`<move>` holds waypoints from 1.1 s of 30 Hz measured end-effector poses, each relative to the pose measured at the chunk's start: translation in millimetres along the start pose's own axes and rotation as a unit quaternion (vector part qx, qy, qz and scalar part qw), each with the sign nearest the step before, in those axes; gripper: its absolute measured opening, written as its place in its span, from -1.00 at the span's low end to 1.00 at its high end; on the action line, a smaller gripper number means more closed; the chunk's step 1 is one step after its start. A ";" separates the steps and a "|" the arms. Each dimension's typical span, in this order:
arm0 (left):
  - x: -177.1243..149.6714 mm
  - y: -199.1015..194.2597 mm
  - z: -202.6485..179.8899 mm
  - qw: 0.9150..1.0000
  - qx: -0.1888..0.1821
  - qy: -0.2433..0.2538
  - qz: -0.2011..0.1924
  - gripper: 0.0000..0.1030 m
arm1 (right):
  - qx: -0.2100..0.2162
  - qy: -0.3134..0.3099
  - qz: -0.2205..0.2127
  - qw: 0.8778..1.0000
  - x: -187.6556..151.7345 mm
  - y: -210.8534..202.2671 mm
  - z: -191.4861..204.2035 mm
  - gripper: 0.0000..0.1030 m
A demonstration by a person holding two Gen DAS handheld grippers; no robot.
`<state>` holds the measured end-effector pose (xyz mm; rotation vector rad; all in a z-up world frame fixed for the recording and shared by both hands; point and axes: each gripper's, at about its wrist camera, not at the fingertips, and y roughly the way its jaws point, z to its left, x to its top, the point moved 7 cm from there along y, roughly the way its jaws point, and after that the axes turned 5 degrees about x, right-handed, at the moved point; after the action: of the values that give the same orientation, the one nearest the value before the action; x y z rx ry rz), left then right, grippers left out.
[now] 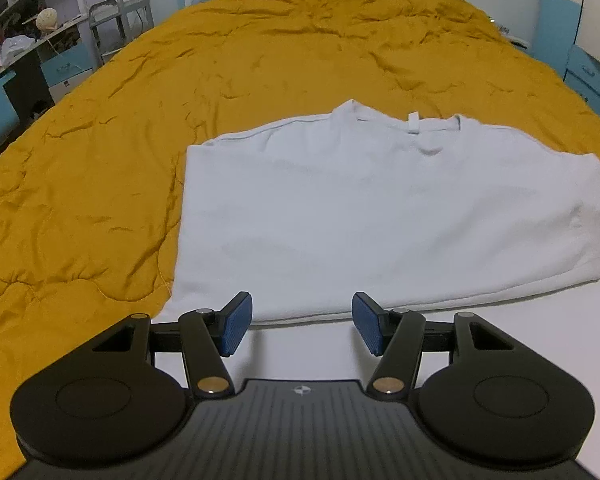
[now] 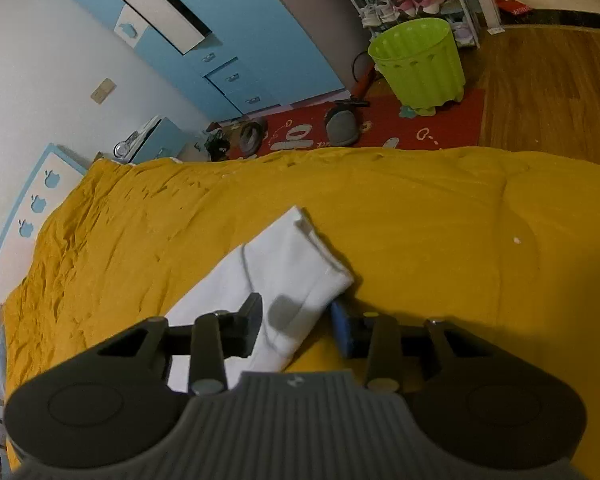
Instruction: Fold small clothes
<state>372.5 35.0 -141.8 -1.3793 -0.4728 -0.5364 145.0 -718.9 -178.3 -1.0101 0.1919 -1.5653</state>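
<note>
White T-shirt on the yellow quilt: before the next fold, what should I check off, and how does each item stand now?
1. White T-shirt lies flat on the yellow quilt: ok.
2. Left gripper open and empty: ok.
3. Right gripper free of cloth: not ok; a sleeve lies between its parted jaws.
4. Right pads pressing that sleeve: cannot tell.
5. Collar visible, pointing away from the left camera: ok.

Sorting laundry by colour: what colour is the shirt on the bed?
White; the shirt shows best in the left wrist view.
</note>
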 end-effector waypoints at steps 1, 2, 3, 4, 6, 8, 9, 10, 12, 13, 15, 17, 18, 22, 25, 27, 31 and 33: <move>0.0 0.5 1.0 1.000 0.002 -0.001 0.001 0.32 | -0.003 0.001 -0.001 1.000 1.2 2.9 -0.7 -0.49; 0.9 1.3 1.5 1.000 0.004 -0.004 0.001 0.32 | -0.005 0.001 -0.001 1.000 2.5 5.8 -1.3 -0.64; 1.3 1.9 3.3 1.000 0.005 -0.006 0.001 0.32 | -0.009 -0.002 -0.001 1.000 3.8 7.6 -1.3 -0.72; 1.3 2.1 4.6 1.000 0.006 -0.009 0.001 0.32 | -0.011 -0.007 -0.001 1.000 5.5 9.6 -0.5 -0.84; 1.3 2.9 9.0 1.000 0.008 -0.014 0.000 0.32 | -0.013 -0.024 -0.005 1.000 10.1 12.2 5.6 -0.91; 1.1 2.0 14.1 1.000 0.010 -0.020 -0.002 0.31 | -0.017 -0.057 -0.017 0.998 11.2 4.4 20.6 -0.93; 1.4 0.9 17.2 1.000 0.010 -0.023 -0.004 0.31 | -0.017 -0.075 -0.023 0.997 11.2 -1.7 30.9 -0.93; 1.5 -1.2 20.2 1.000 0.011 -0.027 -0.007 0.31 | -0.012 -0.095 -0.028 0.995 10.7 -8.6 44.9 -0.94; 2.4 -8.1 27.0 0.999 0.011 -0.034 -0.015 0.31 | 0.009 -0.127 -0.036 0.991 9.4 -21.9 79.0 -0.94; 2.8 -12.9 30.6 0.999 0.007 -0.038 -0.020 0.31 | 0.025 -0.146 -0.039 0.988 7.0 -31.0 101.3 -0.95; 3.8 -21.1 35.9 0.999 -0.002 -0.045 -0.029 0.31 | 0.058 -0.186 -0.047 0.980 -1.8 -50.2 151.0 -0.95; 4.5 -29.4 42.6 0.998 -0.010 -0.049 -0.038 0.28 | 0.100 -0.222 -0.053 0.968 -15.3 -71.6 206.9 -0.95; 4.4 -33.1 46.1 0.998 -0.014 -0.052 -0.041 0.26 | 0.121 -0.237 -0.056 0.962 -23.3 -81.7 234.1 -0.95; 3.9 -44.2 63.0 0.997 -0.020 -0.061 -0.048 0.22 | 0.205 -0.290 -0.053 0.933 -69.7 -127.0 347.8 -0.95; 2.6 -50.5 80.3 0.995 -0.025 -0.075 -0.057 0.22 | 0.258 -0.326 -0.040 0.909 -116.5 -152.1 420.9 -0.95; 2.1 -53.1 91.5 0.994 -0.028 -0.086 -0.060 0.22 | 0.283 -0.342 -0.028 0.896 -151.3 -163.7 461.5 -0.95; -1.6 -54.5 111.0 0.992 -0.035 -0.100 -0.062 0.22 | 0.327 -0.347 -0.001 0.879 -219.8 -179.7 519.7 -0.95; -3.5 -53.4 117.6 0.991 -0.042 -0.106 -0.063 0.22 | 0.339 -0.348 0.015 0.874 -254.9 -182.9 541.4 -0.95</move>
<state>336.8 146.1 -86.2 -1.5022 -0.7196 -0.5190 361.4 -226.6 141.7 -0.9170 -0.7912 -1.0143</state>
